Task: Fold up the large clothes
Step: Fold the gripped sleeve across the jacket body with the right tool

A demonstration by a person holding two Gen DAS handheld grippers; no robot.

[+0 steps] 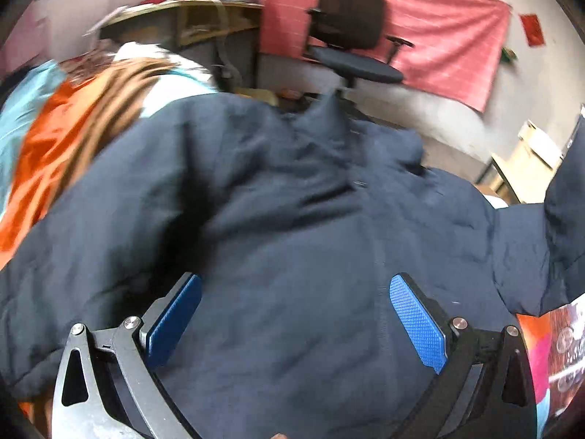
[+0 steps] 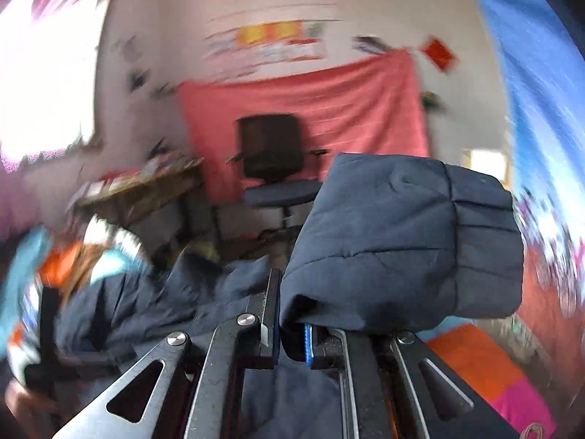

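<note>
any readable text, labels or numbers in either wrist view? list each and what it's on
No text can be read in either view.
Wall posters: print there, motion-blurred, unreadable.
Red square hanging: no legible characters.
Patterned bedspread: printed marks at the frame edge, too distorted to read.
Navy padded jacket: no visible label or brand.

left gripper jaws wide apart over navy padded jacket | orange-teal cloth beyond jacket's left edge | black office chair against pink wall drape
</note>
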